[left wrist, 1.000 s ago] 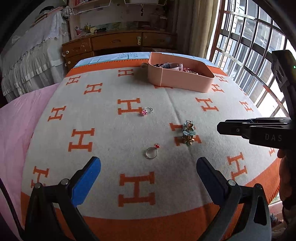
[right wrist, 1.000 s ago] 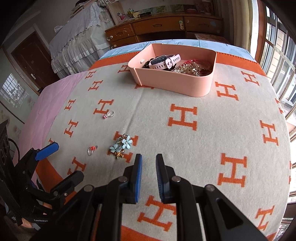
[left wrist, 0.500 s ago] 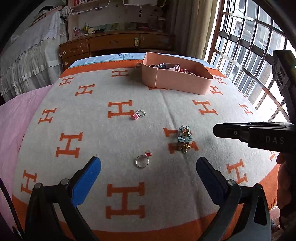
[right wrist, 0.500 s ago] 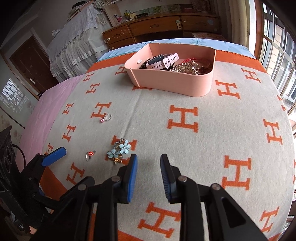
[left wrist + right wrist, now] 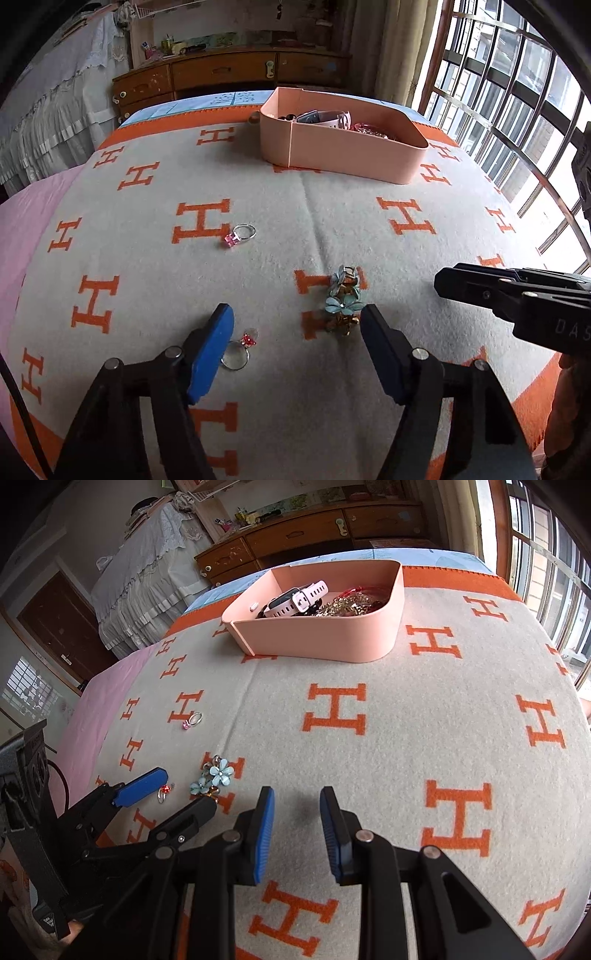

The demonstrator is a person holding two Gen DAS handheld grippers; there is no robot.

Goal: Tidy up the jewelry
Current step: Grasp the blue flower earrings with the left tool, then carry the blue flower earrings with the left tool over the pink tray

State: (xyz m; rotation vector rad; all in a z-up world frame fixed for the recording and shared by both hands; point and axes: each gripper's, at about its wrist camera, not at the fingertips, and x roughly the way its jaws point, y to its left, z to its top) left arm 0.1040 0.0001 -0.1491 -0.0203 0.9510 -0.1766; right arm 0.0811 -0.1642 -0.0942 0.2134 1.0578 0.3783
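A ring with a red stone [image 5: 240, 350] lies on the blanket just inside the left finger of my open left gripper [image 5: 297, 328]; it also shows in the right wrist view [image 5: 165, 791]. A blue flower piece [image 5: 343, 301] lies by the right finger, also seen from the right wrist [image 5: 214, 777]. A ring with a pink stone [image 5: 240, 234] lies farther out. The pink box [image 5: 343, 151] at the far side holds a watch [image 5: 295, 600] and chains. My right gripper [image 5: 297, 819] is open and empty over bare blanket, right of the flowers.
The bed is covered by a grey blanket with orange H marks [image 5: 406, 738]. A pink sheet [image 5: 96, 716] lies to the left. A wooden dresser [image 5: 229, 74] stands behind and barred windows [image 5: 517, 110] on the right.
My left gripper has moved forward and down over the red-stone ring and the flower piece, and its jaws have narrowed. My right gripper has opened wider.
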